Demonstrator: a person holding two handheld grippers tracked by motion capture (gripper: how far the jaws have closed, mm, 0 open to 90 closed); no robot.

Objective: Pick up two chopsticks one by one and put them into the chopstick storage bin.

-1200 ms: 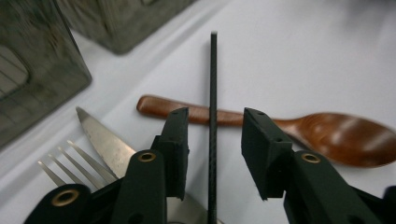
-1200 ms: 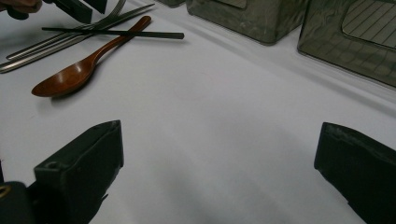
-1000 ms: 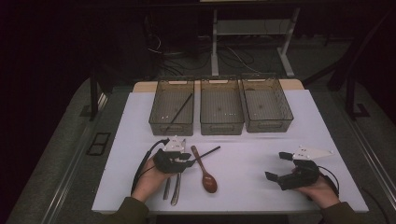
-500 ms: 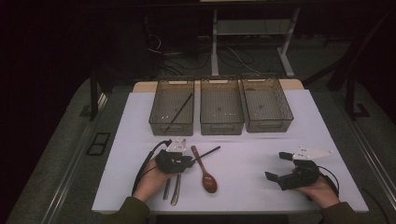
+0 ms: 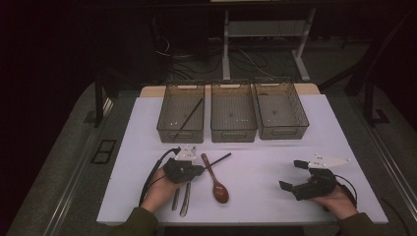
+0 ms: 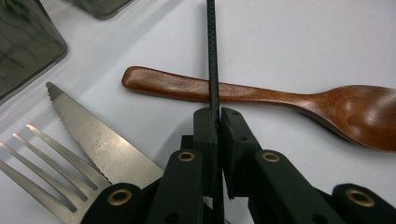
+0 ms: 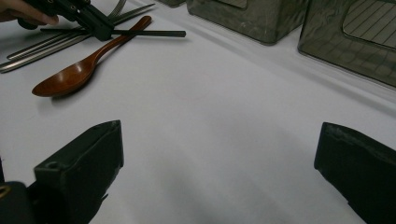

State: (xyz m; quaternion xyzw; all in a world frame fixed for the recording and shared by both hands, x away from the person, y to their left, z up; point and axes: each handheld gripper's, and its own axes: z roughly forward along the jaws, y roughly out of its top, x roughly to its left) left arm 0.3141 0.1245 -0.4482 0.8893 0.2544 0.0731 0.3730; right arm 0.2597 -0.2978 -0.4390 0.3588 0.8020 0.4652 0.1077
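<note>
On the white table (image 5: 255,167) the left gripper (image 6: 215,122) sits at the near left, its jaws having just been closing, and they now pinch a thin black chopstick (image 6: 212,56) between their tips. In the left gripper view the chopstick runs straight out from between the jaws and crosses over the handle of a wooden spoon (image 6: 289,100), which lies crosswise just beyond the jaw tips. From the high view the spoon (image 5: 216,179) lies just right of the left gripper (image 5: 197,169), bowl toward the near edge, and the chopstick (image 5: 221,158) pokes out to the right and slightly far of the gripper. A serrated knife (image 6: 88,135) and a fork (image 6: 32,179) lie side by side just left of the spoon, under the gripper's body. The right gripper (image 5: 295,176) rests at the near right, well apart from the cutlery, jaws spread wide with nothing between them; its own view shows bare tabletop between the two black jaws. Three translucent bins stand in a row at the far side: the left bin (image 5: 167,123) holds another black chopstick (image 5: 187,119) lying diagonally, with the middle bin (image 5: 233,132) and right bin (image 5: 300,118) beside it.
</note>
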